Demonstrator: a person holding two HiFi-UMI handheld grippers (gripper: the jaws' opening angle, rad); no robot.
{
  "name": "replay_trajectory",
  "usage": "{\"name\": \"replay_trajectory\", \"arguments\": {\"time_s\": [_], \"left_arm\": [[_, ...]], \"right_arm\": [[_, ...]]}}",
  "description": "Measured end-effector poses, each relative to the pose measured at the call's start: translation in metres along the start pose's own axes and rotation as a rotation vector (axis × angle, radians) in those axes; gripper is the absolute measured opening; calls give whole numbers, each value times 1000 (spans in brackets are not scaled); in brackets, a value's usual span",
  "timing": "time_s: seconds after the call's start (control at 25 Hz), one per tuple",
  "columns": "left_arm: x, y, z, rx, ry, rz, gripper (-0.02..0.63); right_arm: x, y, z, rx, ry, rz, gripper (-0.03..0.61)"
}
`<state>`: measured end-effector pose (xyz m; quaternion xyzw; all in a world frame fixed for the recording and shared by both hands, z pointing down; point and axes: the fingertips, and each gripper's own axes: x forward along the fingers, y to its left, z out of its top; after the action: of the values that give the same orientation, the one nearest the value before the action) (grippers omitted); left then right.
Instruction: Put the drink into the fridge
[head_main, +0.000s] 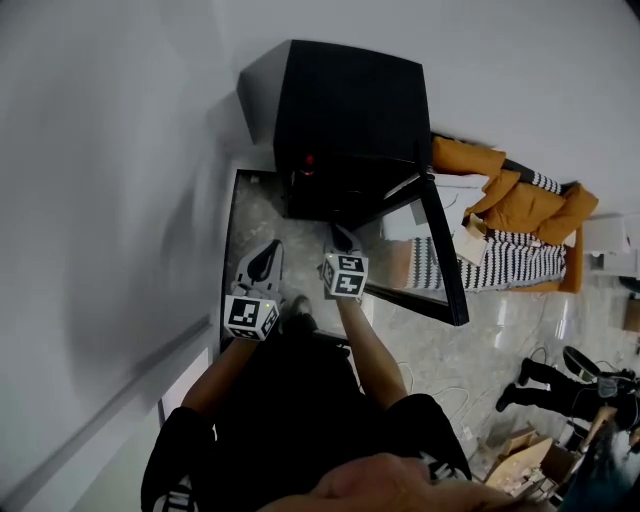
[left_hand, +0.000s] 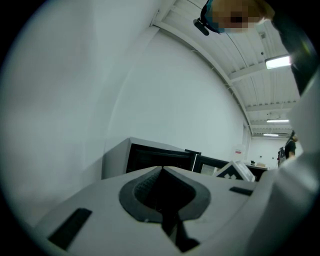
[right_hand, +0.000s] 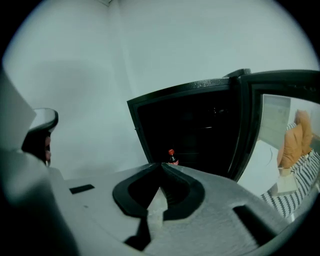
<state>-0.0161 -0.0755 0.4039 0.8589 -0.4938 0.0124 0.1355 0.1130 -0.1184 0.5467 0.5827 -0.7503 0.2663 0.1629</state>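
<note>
A: The drink (right_hand: 172, 157) is in. It's a small dark bottle with a red cap, standing inside the fridge (head_main: 350, 105), low down near the left side of the opening.

B: From the head view it's only a red dot in that dark interior. The black fridge stands against the pale wall (head_main: 110, 150), and its glass door (head_main: 446, 262) is swung wide open to the right.

A: Now the right claw (right_hand: 161, 164) is closed, jaws pressed tip to tip with nothing between them. It's well clear of the bottle and points at the opening from outside, the red cap showing just above its tips.

B: And the left claw (left_hand: 161, 169)?

A: Closed as well, tips together, empty. It's just to the left of the right one, both held out in front of the person. Its marker cube (head_main: 250, 316) faces up toward the head camera.

B: Past the open door, off to the right, there are orange cushions (head_main: 520, 205) with black-and-white striped fabric (head_main: 500, 262) beside them. The pale marbled floor (head_main: 500, 335) runs in front.
</note>
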Motion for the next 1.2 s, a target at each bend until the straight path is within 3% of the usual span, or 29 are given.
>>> {"name": "replay_trajectory", "arguments": {"time_s": [0.52, 1.2], "left_arm": [[-28, 18, 17, 4, 25, -80, 5], [-63, 9, 32, 46, -15, -119, 5]], "right_arm": [[-85, 54, 34, 31, -98, -59, 2], [-153, 107, 36, -27, -174, -14, 2]]}}
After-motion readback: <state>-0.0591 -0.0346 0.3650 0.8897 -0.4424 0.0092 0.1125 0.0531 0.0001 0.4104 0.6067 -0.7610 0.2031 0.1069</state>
